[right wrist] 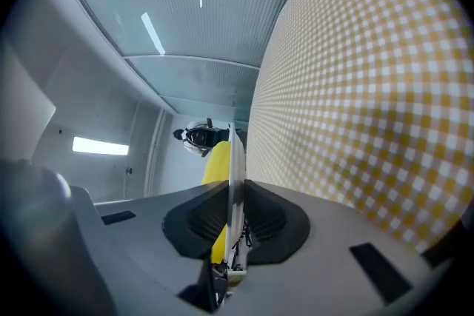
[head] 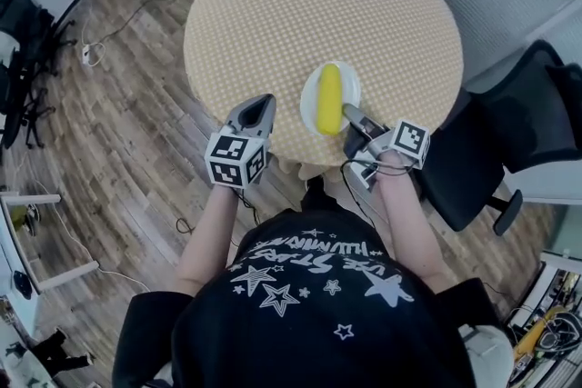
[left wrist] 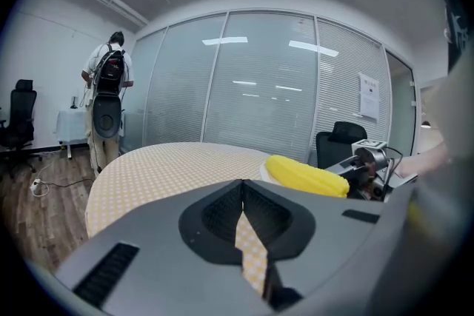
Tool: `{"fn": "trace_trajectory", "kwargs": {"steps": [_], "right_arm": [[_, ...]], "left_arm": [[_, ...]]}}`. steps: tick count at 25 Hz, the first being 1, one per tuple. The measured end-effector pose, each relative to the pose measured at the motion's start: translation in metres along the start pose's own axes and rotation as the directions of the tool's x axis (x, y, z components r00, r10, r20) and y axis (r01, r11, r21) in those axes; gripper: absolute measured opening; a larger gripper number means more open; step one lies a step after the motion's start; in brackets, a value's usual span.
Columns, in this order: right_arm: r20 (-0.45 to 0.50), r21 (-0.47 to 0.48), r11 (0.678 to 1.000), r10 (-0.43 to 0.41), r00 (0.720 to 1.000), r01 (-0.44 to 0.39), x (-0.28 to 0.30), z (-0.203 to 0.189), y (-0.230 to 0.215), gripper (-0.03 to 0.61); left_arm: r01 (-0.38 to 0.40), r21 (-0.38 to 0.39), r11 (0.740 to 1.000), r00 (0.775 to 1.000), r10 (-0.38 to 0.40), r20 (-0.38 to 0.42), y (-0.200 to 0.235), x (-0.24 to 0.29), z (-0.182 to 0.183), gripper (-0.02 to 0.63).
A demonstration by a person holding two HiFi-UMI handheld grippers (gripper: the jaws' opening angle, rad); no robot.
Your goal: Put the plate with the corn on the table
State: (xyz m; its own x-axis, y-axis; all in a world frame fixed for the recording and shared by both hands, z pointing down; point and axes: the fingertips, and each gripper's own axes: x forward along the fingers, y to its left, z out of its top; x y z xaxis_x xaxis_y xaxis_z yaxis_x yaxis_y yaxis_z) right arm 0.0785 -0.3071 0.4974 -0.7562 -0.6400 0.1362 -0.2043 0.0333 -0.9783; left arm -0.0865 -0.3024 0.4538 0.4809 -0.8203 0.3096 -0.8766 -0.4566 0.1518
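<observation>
The plate, white, round and thin, sits at the near edge of the round table, which wears a yellow-and-white checked cloth; a smooth yellow corn lies lengthwise on it. The right gripper is clamped on the plate's near-right rim, and the left gripper hovers over the same table edge, just left of the plate. In the left gripper view, the left gripper has its grey jaws pressed together with nothing between them, the checked cloth showing below; the corn lies to the right. In the right gripper view, the plate runs edge-on between the ribbed pads of the right gripper, pinched tight, with the corn on one side and the table on the other.
</observation>
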Motion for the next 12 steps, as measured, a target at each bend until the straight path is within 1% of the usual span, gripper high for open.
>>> {"fn": "trace_trajectory", "kwargs": {"steps": [8, 12], "right_arm": [[-0.008, 0.020, 1.000, -0.001, 1.000, 0.001, 0.017, 0.050, -0.014, 0.052], [-0.025, 0.025, 1.000, 0.004, 1.000, -0.003, 0.026, 0.072, -0.021, 0.052]], "left_arm": [[-0.039, -0.003, 0.999, 0.999, 0.039, -0.018, 0.006, 0.033, 0.010, 0.008], [-0.075, -0.023, 0.997, 0.997, 0.074, -0.011, 0.010, 0.046, 0.015, 0.008]]}}
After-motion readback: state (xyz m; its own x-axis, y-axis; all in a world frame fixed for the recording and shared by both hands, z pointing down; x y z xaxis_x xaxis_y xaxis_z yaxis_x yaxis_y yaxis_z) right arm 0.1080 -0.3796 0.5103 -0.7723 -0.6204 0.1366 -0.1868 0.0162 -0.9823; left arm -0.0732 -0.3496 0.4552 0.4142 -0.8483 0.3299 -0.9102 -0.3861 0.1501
